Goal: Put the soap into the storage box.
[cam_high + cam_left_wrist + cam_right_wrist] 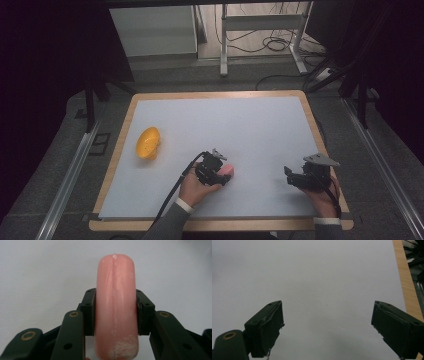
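Pink sausage (pixel 116 307) was clamped between the left gripper's (pixel 116 312) jaws, both pads pressed flush on its sides, rounded tip sticking out past them. White scuffs and a seam ran along its skin, visible in the left gripper view. High view had the left gripper (pixel 212 170) low over the white table mat (pixel 250 125), sausage (pixel 227 170) poking out on its right. Right gripper (pixel 327 322) was wide open, holding nothing, pads worn at the edges, bare mat (pixel 312 277) between and ahead of them. High view put it (pixel 292 177) well to the right of the left one, near the mat's right edge. Yellow bowl (pixel 148 143) lay tipped on its side, well left of the left gripper.
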The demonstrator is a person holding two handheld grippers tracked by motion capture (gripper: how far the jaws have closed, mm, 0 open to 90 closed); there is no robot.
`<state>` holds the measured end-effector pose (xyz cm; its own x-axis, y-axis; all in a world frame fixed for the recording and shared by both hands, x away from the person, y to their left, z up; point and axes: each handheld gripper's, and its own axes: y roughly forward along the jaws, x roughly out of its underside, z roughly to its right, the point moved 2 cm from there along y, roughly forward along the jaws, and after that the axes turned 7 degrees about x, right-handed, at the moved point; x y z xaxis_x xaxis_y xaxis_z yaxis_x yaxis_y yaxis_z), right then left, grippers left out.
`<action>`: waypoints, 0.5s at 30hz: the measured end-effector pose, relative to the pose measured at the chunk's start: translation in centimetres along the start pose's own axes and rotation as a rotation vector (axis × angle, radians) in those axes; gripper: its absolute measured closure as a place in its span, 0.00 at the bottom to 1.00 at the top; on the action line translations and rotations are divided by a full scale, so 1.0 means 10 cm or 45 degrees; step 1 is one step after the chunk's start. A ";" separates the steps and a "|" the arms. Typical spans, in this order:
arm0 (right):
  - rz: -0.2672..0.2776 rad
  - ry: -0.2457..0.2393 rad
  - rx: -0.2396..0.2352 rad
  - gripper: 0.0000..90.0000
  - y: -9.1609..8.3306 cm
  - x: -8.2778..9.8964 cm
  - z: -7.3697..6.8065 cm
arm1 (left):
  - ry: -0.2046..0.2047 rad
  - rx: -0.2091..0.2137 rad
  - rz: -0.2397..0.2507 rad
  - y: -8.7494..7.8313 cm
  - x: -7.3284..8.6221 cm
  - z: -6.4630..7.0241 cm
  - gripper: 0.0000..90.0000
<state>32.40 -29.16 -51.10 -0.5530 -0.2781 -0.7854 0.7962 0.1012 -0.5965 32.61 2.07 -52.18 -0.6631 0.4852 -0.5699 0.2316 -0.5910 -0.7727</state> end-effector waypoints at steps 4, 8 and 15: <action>0.004 0.004 0.002 0.12 -0.01 0.00 0.01 | 0.000 0.015 0.020 -0.03 0.00 0.00 0.67; 0.010 0.012 0.010 0.12 -0.01 -0.01 0.01 | -0.003 0.030 0.056 -0.11 -0.01 -0.02 0.67; 0.014 0.010 0.011 0.12 -0.02 -0.01 0.02 | -0.016 0.022 0.103 -0.26 -0.01 -0.08 0.67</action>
<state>32.34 -29.36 -50.88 -0.5459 -0.2694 -0.7933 0.8044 0.0963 -0.5863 32.64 4.09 -50.33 -0.6516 0.4274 -0.6267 0.2727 -0.6390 -0.7193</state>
